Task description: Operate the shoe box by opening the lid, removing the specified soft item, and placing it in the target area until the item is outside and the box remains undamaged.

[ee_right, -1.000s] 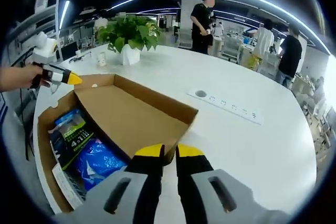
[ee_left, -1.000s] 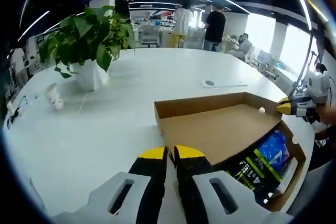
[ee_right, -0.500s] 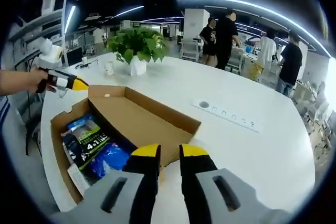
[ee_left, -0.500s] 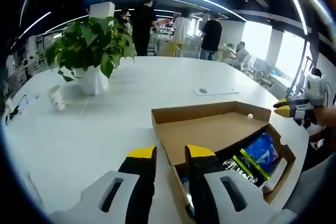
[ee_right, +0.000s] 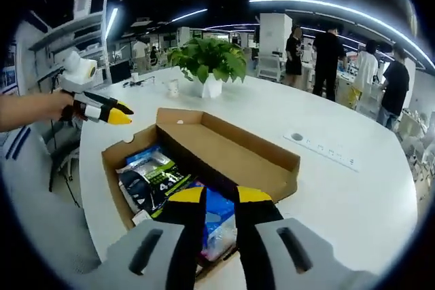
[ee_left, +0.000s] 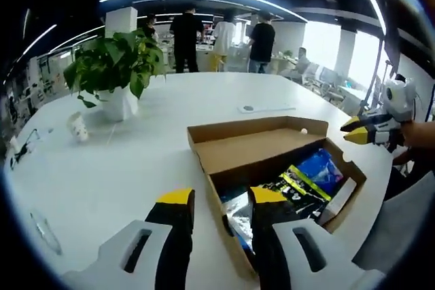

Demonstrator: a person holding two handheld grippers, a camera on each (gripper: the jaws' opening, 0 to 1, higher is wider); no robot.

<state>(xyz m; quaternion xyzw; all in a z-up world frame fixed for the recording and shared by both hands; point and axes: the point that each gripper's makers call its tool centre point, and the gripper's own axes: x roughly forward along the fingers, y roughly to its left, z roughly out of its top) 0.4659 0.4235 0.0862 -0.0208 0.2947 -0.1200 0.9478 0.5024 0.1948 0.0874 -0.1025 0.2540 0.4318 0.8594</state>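
Left gripper view
Left gripper (ee_left: 216,203): 2 yellow-tipped jaws spread, nothing between them; they straddle the near wall of the shoe box (ee_left: 234,252).
Lid (ee_left: 255,149): swung open to the far side, standing at a slant over the white table (ee_left: 115,168).
Soft item (ee_left: 319,166): a blue crinkly packet lying inside the box, beside a black-and-green packet (ee_left: 296,185).
Right gripper (ee_left: 361,130): comes in from the right, held off the box's far corner, jaws a little apart and empty.
Background: potted plant (ee_left: 115,73), a small cup (ee_left: 79,127), people standing far off.

Right gripper view
Right gripper: (ee_right: 214,198) jaws parted, gripping nothing — poised above the box's near end, over the blue packet.
Left gripper: (ee_right: 115,112) seen at the left, clear of the box, tips slightly apart.

Handling — a judgement
Soft item: probably light, limp film, slippery and easily creased.
Hold: pinch a free edge or corner of the blue packet, lifting straight up.
Box: thin cardboard; walls and hinge likely tear if pushed.
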